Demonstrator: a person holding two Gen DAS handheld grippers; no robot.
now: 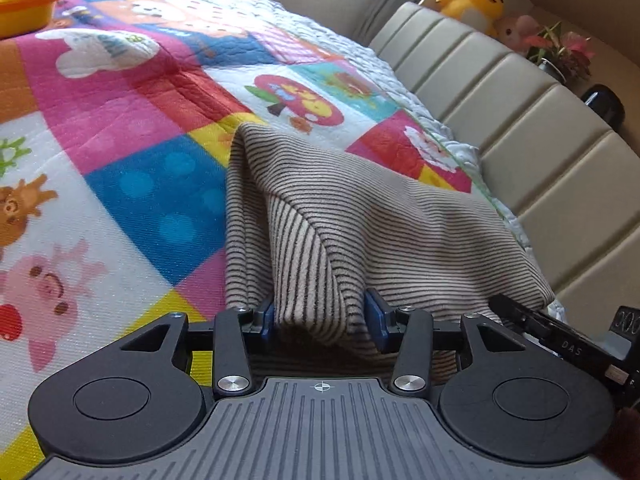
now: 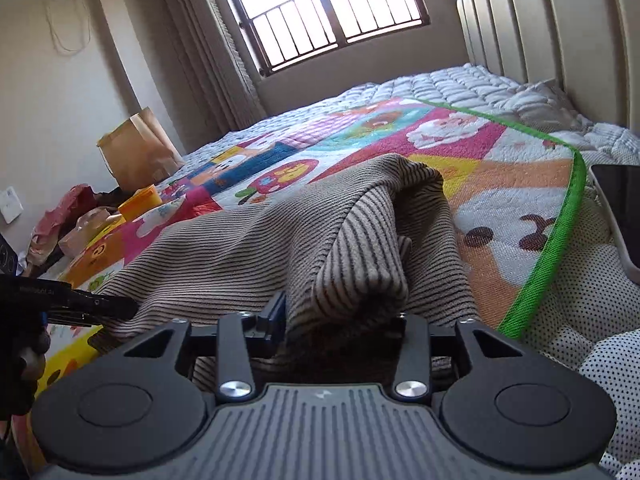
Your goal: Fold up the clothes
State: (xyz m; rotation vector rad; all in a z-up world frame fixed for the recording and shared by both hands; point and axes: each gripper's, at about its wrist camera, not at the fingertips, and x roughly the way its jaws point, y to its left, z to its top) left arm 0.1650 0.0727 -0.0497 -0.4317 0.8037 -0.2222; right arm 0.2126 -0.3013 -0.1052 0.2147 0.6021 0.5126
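Striped garment (image 1: pixel 360 216) lies on the colourful cartoon play mat (image 1: pixel 132 152) spread over the bed, its near edge lifted off the mat by both grippers. From that raised edge the cloth slopes down and away toward the far side of the bed; its true long axis cannot be told, since it is bunched. It is a beige knit with thin dark stripes, folded into soft ridges. Left gripper (image 1: pixel 324 320) has its blue pads pressing a thick fold of the cloth, so it grips the garment. Right gripper (image 2: pixel 340 320) likewise pinches a bunched fold between its jaws. On the right gripper's body, seen from the left wrist, the letters "DAS" can be read. A padded headboard (image 1: pixel 520 128) runs along the bed beside the garment
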